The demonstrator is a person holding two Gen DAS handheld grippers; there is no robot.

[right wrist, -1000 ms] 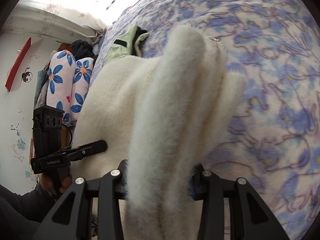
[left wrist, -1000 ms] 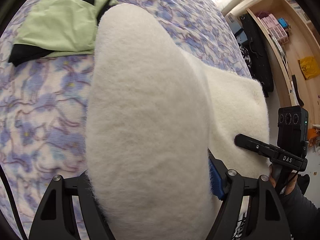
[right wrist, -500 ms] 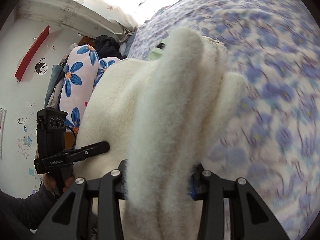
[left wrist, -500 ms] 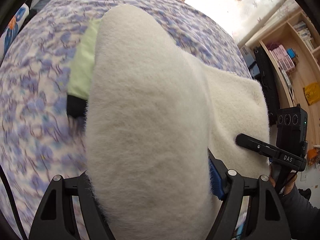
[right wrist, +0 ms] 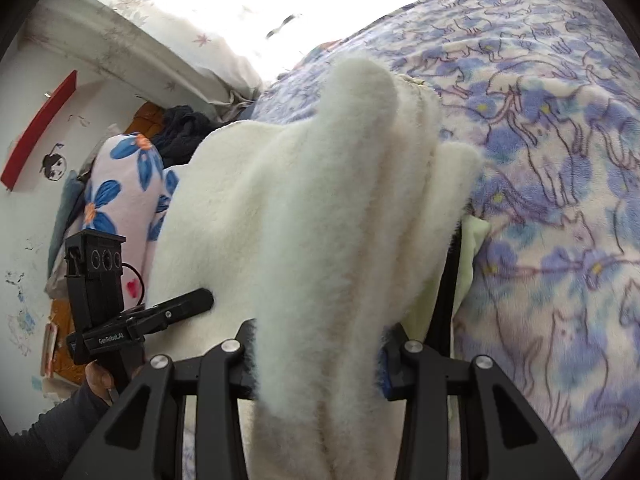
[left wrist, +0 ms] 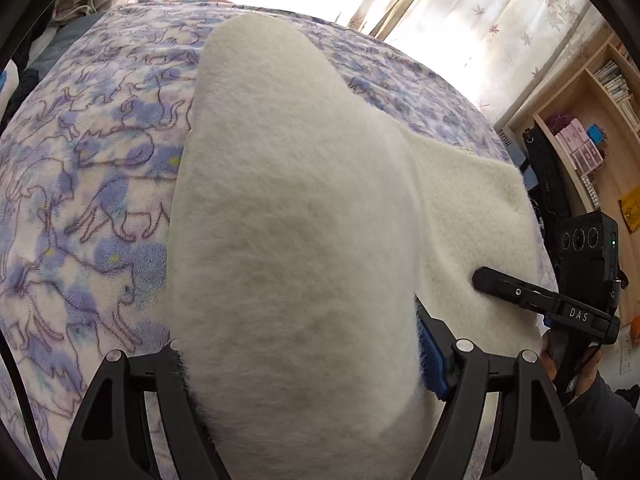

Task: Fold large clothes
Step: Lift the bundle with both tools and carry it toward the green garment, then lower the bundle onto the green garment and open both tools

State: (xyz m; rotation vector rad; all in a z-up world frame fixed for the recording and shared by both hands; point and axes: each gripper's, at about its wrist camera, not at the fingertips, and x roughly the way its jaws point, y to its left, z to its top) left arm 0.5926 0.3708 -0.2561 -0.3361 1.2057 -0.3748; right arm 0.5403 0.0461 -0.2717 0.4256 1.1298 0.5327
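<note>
Garment: white fleece garment point(left wrist: 296, 240), thick and fluffy, bunched in layers, held up over the bed with the purple cat-print blanket point(left wrist: 92, 184); it is not lying flat.
Progress: judged mid-task. The fleece is already gathered into several layers, visible as stacked folds in the right wrist view point(right wrist: 360, 208). It is not yet set down or smoothed, so laying it out and any last fold remain.
Left gripper point(left wrist: 296, 368): jaws stand wide and clamp a fat roll of the fleece between them; a blue pad point(left wrist: 430, 356) presses the pile on one side.
Right gripper point(right wrist: 316, 356): jaws about half apart, closed on a narrower fold of the same fleece.
Hand pose: both grippers side by side, each visible in the other's camera, both pitched downward toward the bed. A dark sleeve and hand point(right wrist: 96, 380) show at the left gripper's handle.
Neighbour item: light green cloth point(right wrist: 472, 264) just beside the right gripper, partly under the fleece edge.
Other: flower-print bundle point(right wrist: 120, 192) at the bed's far side; wooden shelf point(left wrist: 592, 120) by the curtain.
</note>
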